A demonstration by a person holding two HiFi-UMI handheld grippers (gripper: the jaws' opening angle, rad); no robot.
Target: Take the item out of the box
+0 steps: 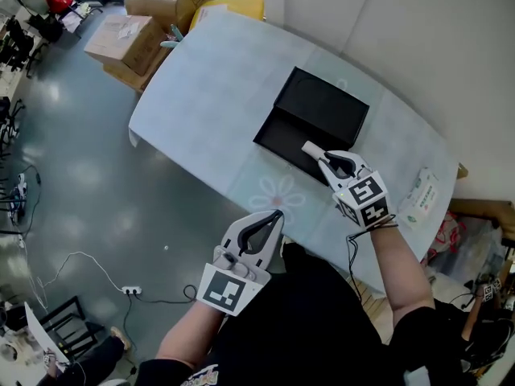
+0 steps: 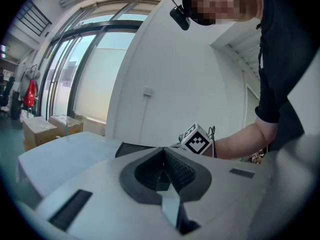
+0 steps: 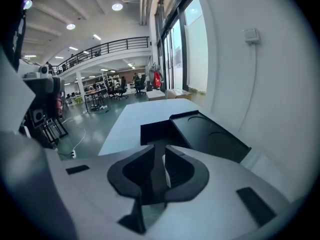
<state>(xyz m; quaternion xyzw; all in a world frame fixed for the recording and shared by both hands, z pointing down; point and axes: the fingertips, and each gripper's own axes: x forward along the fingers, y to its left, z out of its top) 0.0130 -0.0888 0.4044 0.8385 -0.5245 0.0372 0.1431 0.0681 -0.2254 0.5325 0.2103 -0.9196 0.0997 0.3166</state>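
Hovering with jaws slightly apart and empty, the right gripper sits at the near edge of the open black box on the table. The left gripper, jaws together and empty, hangs beside the table. What the box's dark inside holds cannot be made out.

Bright daylight; fisheye vignette, bent edges; foreground seemingly soft.
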